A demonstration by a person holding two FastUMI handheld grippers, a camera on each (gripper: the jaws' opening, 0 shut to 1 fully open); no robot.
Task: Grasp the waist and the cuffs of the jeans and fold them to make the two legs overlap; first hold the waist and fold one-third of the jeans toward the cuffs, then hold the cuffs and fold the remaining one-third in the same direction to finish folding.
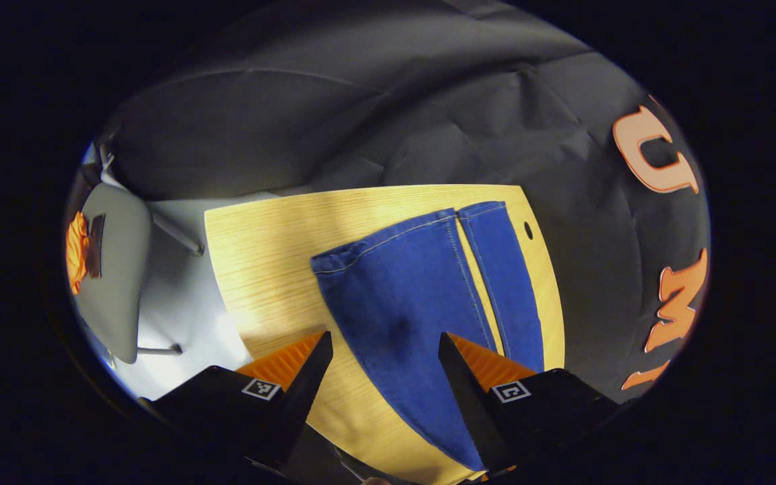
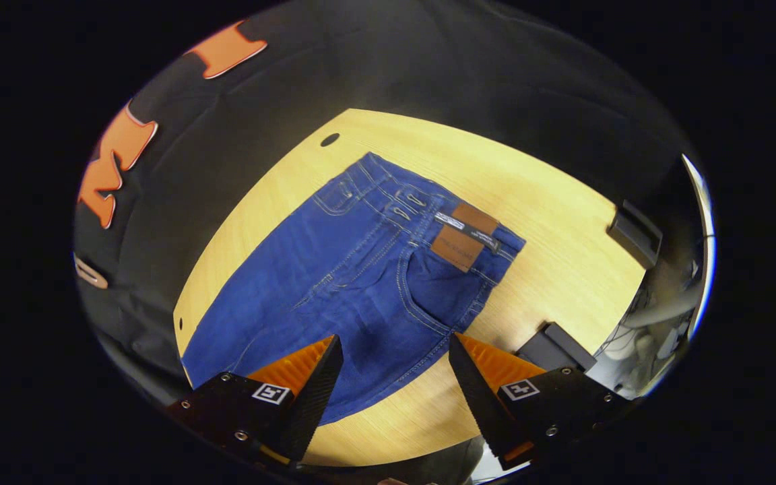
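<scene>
Fingers of both grippers stand wide apart and hold nothing. The left gripper (image 1: pixel 384 353) hangs above the leg end of the jeans (image 1: pixel 422 289), with the cuffs (image 1: pixel 415 225) on the far side of it; the right gripper (image 2: pixel 395 357) hangs above the seat, short of the waist (image 2: pixel 428 209) and its brown patch (image 2: pixel 463 237).

The jeans lie flat on the table (image 1: pixel 267 249), already doubled lengthwise by the look of it. In the left gripper view a strip of wood shows between the two legs near the cuffs, so the overlap seems imperfect.

Judging from this, the risk is a pinch that catches the top layer alone: the lower layer would drag and the fold would come out skewed. A finger driven too steeply could also jam against the table. And if the waist is lifted unevenly, the gap between the legs may widen.

Beyond the jeans, the table is pale wood with a small dark hole (image 2: pixel 329 140) near its edge. Two dark blocks (image 2: pixel 634 232) sit at the rim on the waist side. Past the cuff end stands a grey chair (image 1: pixel 115 269) on a light floor (image 1: pixel 186 296), and black cloth walls the booth.
</scene>
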